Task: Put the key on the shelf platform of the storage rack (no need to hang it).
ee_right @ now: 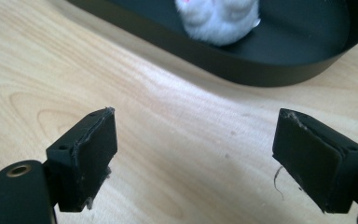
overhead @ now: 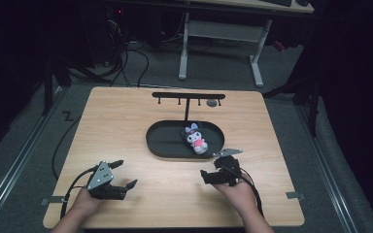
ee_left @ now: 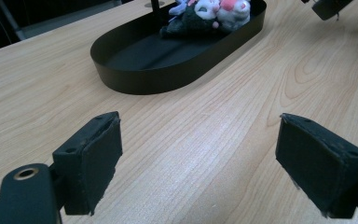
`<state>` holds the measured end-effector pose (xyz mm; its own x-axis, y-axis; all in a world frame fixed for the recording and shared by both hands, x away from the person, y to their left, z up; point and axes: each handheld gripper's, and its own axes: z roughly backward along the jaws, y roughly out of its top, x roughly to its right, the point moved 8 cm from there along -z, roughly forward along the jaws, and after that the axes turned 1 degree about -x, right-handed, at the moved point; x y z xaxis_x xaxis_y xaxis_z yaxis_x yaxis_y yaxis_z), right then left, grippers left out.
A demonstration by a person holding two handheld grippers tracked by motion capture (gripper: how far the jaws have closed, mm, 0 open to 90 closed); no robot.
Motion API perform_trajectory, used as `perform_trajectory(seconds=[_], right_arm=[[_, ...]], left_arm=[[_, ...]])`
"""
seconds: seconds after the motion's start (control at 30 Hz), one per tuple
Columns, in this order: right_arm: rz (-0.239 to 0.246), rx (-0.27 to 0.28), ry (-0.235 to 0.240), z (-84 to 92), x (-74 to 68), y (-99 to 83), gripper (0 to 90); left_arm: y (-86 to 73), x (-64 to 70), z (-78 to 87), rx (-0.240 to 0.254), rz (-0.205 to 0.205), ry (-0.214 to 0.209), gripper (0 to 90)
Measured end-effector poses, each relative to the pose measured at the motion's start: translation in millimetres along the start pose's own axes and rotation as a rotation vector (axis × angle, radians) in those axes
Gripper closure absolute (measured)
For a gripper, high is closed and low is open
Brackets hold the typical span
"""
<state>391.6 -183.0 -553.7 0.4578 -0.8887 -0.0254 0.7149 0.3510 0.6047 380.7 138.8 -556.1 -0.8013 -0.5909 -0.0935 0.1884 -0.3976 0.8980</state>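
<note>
Both tools, the left tool [overhead: 124, 174] and the right tool [overhead: 212, 170], stand wide and hold nothing, low in the frame. A small grey and white plush toy [overhead: 196, 139] lies in the black oval metal tray [overhead: 161, 144] at the centre of the light wooden surface [overhead: 121, 124]. No writing is readable.

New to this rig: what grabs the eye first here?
The plush toy, lying in the right half of the black oval tray at the table's centre. Next, the two open grippers held near the front edge: the left gripper well short of the tray, the right gripper just before its near rim.
</note>
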Motion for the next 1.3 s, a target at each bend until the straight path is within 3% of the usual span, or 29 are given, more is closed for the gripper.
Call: perform_trajectory(seconds=[0.33, 0.57, 0.77, 0.83, 1.03, 1.3], right_arm=[[-0.007, 0.071, 0.005, 3.0, -6.9, -23.5, 13.7], [-0.002, 0.153, -0.002, 8.5, -11.4, -34.5, 13.4], [0.021, 0.228, 0.002, 13.8, -16.9, -41.3, 12.8], [0.061, 0.268, -0.002, 16.8, -19.4, -43.6, 12.9], [0.035, 0.279, 0.009, 16.6, -17.3, -45.6, 13.0], [0.041, 0.278, 0.008, 13.6, -20.0, -44.7, 13.1]], left_arm=[[-0.2, -0.1, 0.0, -0.004, -0.001, 0.001, 15.4], [-0.2, 0.1, -0.2, -0.005, -0.002, 0.0, 15.4], [-0.1, 0.3, -0.4, -0.005, -0.005, 0.002, 15.4], [0.0, 0.0, -0.7, -0.007, -0.006, 0.002, 15.4], [0.0, 0.5, -1.3, -0.01, -0.009, 0.001, 15.4], [0.1, 0.2, -0.9, -0.007, -0.006, -0.005, 15.4]])
